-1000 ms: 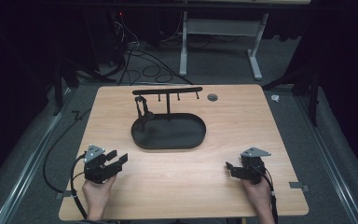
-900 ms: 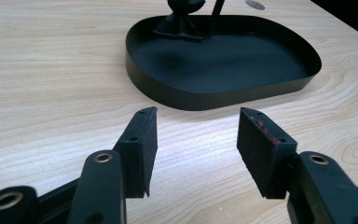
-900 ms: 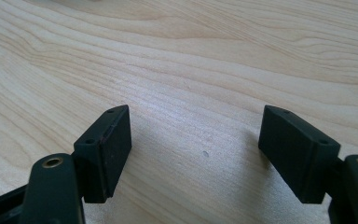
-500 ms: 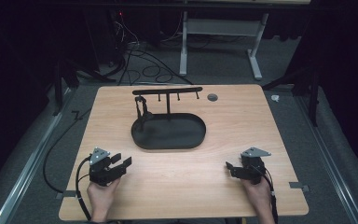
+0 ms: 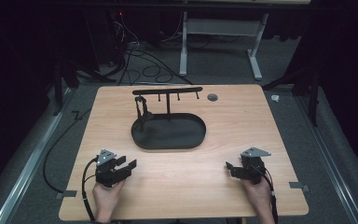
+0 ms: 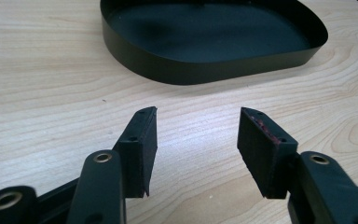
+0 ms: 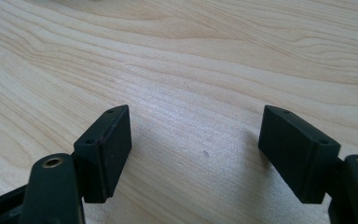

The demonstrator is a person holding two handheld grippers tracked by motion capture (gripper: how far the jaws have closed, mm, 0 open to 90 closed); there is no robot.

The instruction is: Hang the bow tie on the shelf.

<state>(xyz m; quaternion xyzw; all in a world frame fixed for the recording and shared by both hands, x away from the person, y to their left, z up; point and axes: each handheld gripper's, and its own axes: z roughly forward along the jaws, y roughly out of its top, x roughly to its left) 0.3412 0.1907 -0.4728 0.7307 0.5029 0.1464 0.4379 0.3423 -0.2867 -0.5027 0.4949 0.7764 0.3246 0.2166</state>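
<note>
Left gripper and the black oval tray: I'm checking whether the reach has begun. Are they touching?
Apart. In the left gripper view, bare wood separates the open left gripper from the black oval tray; the high view shows the gap too.

A round grey grommet [image 5: 212, 97] sits in the wooden table [image 5: 242, 126] at upper centre. Behind the table, at the frame's top, black cables [image 5: 144, 60] lie on grey floor beside a white desk frame [image 5: 219, 32].
</note>
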